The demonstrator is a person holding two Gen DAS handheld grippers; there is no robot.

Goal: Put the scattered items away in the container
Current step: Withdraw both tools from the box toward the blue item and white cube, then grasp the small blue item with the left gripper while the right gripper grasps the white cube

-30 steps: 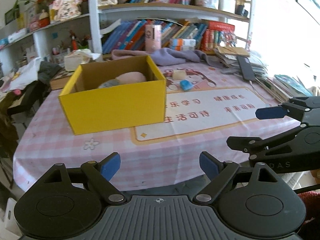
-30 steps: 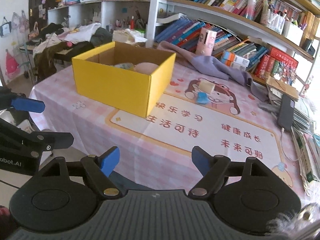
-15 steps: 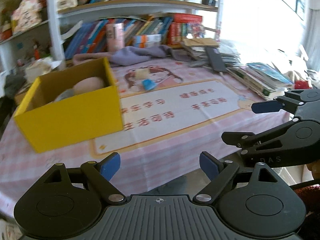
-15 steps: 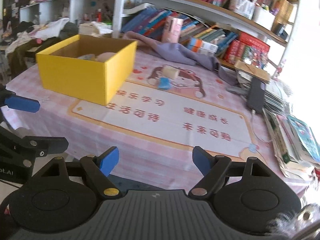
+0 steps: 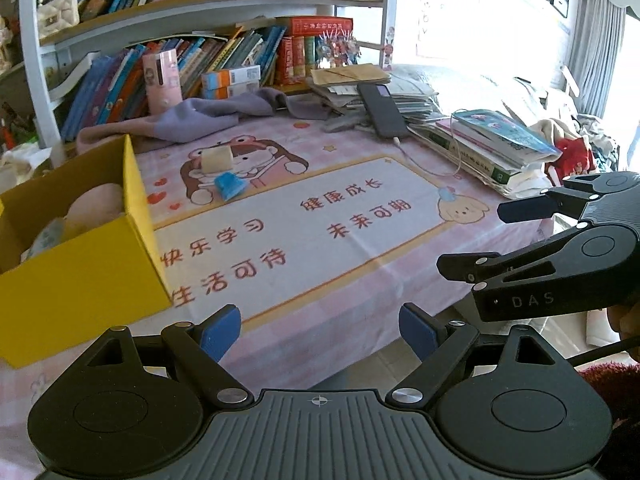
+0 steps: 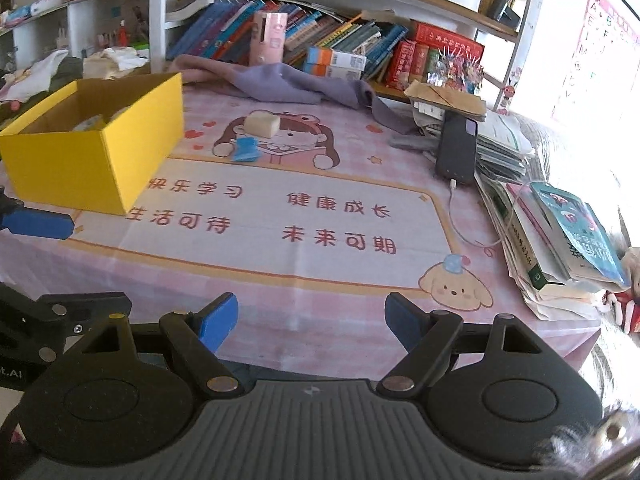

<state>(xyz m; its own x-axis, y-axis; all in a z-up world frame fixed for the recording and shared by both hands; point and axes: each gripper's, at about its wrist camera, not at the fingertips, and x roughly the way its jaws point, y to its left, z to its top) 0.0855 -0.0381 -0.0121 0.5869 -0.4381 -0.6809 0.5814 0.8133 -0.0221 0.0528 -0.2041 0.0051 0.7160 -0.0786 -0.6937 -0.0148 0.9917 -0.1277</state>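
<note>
Two empty grippers, left (image 5: 320,330) and right (image 6: 311,322), fingers spread, have swung right from the yellow cardboard box (image 6: 100,152) at nine o'clock toward the cream block (image 6: 262,125) and blue packet (image 6: 246,149) at twelve o'clock on the counter (image 6: 340,312), likely next pickups.

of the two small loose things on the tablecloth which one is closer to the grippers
The small blue item, lying just in front of the cream block, which sits farther back toward the purple cloth.

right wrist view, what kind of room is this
Probably a child's study or a family room at home: packed bookshelves behind, a table under a pink cartoon tablecloth, and stacked books and a charging phone along its right edge.
</note>
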